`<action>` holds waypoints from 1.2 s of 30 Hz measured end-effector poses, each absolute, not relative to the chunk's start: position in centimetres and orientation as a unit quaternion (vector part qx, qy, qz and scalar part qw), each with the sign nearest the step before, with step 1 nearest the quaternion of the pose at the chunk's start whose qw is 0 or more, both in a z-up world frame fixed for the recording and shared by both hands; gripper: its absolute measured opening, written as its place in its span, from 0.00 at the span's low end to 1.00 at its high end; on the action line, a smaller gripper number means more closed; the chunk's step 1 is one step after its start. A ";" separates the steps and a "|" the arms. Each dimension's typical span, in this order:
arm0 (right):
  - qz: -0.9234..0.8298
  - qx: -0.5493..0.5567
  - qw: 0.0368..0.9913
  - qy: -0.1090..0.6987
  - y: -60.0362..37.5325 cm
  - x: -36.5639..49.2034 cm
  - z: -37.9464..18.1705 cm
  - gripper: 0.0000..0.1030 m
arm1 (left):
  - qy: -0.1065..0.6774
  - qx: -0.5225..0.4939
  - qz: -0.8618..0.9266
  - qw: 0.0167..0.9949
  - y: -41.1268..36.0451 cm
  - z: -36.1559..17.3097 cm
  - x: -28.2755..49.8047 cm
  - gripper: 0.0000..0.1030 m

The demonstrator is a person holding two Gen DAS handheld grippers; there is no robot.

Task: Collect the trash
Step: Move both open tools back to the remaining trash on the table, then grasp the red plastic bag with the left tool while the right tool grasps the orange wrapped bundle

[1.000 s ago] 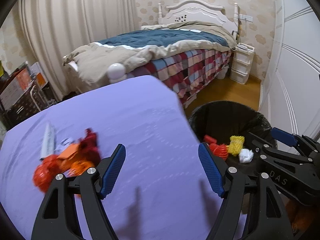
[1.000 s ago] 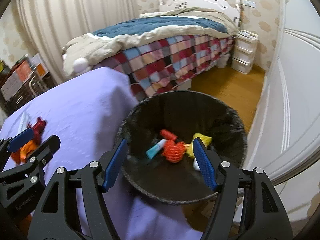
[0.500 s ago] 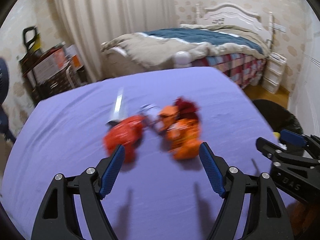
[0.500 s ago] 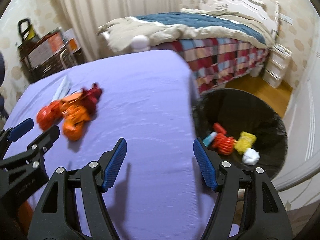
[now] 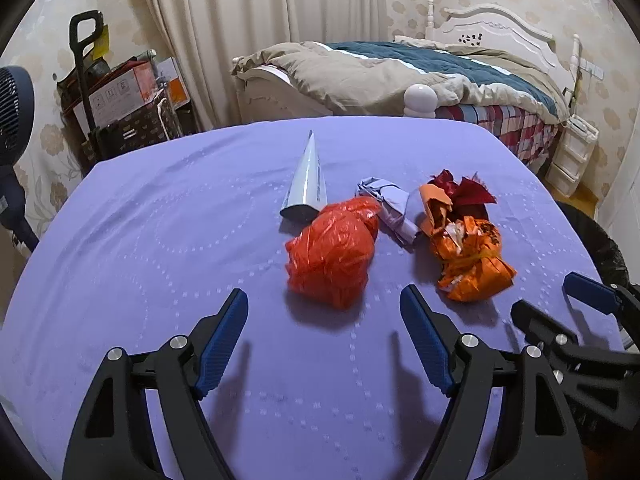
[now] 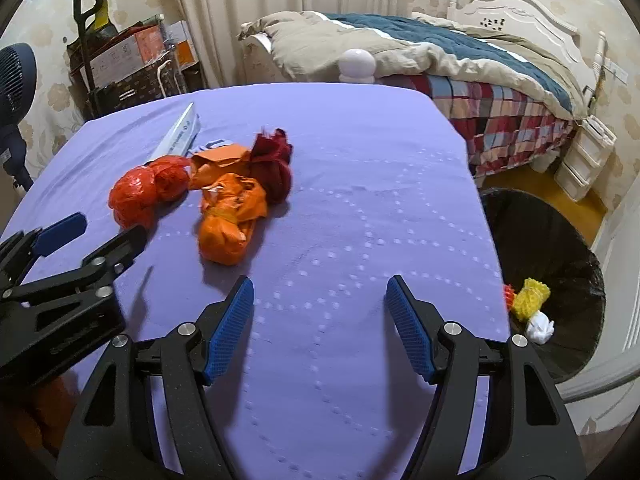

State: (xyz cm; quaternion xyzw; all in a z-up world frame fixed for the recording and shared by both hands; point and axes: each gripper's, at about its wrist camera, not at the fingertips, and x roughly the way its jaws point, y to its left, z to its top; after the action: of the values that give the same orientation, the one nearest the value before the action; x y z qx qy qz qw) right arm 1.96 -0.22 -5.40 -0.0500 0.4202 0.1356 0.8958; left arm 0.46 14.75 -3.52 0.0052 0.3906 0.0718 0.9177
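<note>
Both the left tongs (image 5: 322, 334) and right tongs (image 6: 320, 322) gape, released. Just ahead of the left tongs lies a red bag (image 5: 332, 254); no print on the orange wrapper (image 5: 472, 258) is legible.

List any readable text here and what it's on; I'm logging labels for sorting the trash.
None reads for certain.
Long white box: blue print, too blurred.
Orange wrapper: white marks, unreadable.
Cardboard box by the curtain: printed symbols, too small.
Left gripper body: embossed lettering, too faint.
</note>
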 end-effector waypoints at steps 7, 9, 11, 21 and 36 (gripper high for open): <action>0.143 -0.054 0.891 0.427 1.0 2.5 -5.7 0.66 | 0.392 -0.004 0.070 0.917 15.6 -3.6 2.3 0.74; 0.143 -0.055 0.891 0.427 1.0 2.5 -5.7 0.66 | 0.396 -0.012 0.060 0.916 15.9 -3.7 2.7 0.74; 0.143 -0.055 0.891 0.427 1.0 2.5 -5.6 0.66 | 0.399 -0.016 0.050 0.915 16.0 -3.8 2.8 0.64; 0.143 -0.056 0.891 0.427 1.1 2.6 -5.7 0.66 | 0.409 -0.027 0.023 0.912 16.0 -4.2 2.0 0.36; 0.156 -0.065 0.890 0.424 2.3 2.6 -5.7 0.66 | 0.396 -0.026 0.081 0.914 19.1 -3.7 -1.4 0.36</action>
State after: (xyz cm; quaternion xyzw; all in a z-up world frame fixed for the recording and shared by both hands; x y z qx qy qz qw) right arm 2.61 2.34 -5.71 -0.0646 0.4245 0.1555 0.8896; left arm -1.40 19.06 -3.69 -0.0255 0.3956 0.0810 0.9145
